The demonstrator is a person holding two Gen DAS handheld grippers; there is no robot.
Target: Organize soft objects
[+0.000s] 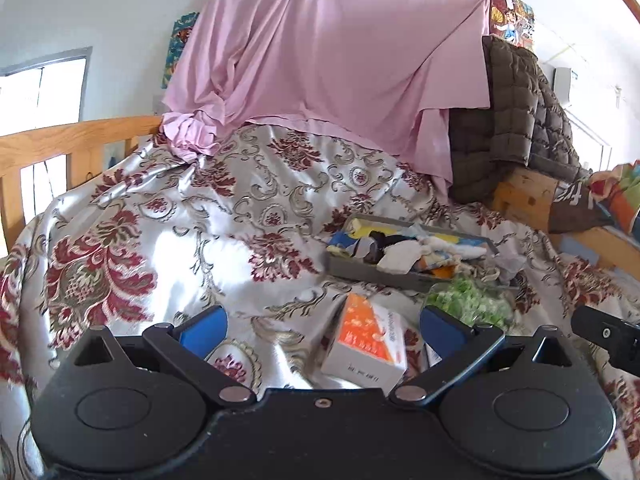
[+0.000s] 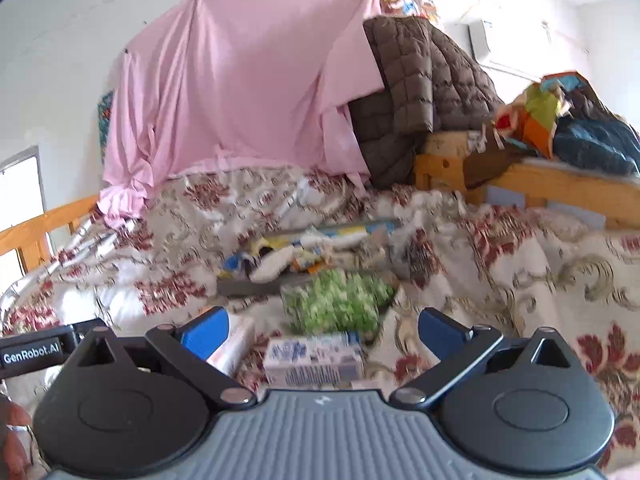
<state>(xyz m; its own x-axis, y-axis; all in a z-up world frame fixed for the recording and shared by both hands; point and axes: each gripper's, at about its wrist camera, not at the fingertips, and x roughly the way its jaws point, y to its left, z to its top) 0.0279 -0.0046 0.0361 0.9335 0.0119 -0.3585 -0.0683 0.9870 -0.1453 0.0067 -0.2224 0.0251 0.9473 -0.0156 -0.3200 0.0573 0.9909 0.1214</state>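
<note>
A bed is covered with a shiny white bedspread (image 1: 168, 216) with big red flowers on it. On the bedspread lies a flat grey tray (image 1: 404, 276), out toward the middle of the bed, and it is full of soft things (image 1: 404, 250) all mixed up: white, yellow, blue, orange and black bits that look like socks and small cloths. Just beside the near edge of the tray sits a clear bag of green pieces (image 1: 468, 302). Nearer still lies an orange and white box (image 1: 366, 344), tilted on the folds. In the right wrist view a small blue and white carton (image 2: 314, 358) lies just in front of the right gripper (image 2: 324, 330), with the green bag just behind it. The left gripper (image 1: 322, 330) has its two blue fingers (image 1: 206, 330) spread wide apart and holds nothing; the orange box shows between them. The right gripper's fingers are spread wide too and hold nothing. Both grippers hang above the near part of the bed, not touching the tray. At the far side of the bed a pink sheet (image 1: 320, 52) hangs down from the wall, and a brown puffy coat (image 1: 516, 120) hangs beside it over a wooden bed frame (image 2: 516, 176). The right wrist view is blurry.
</note>
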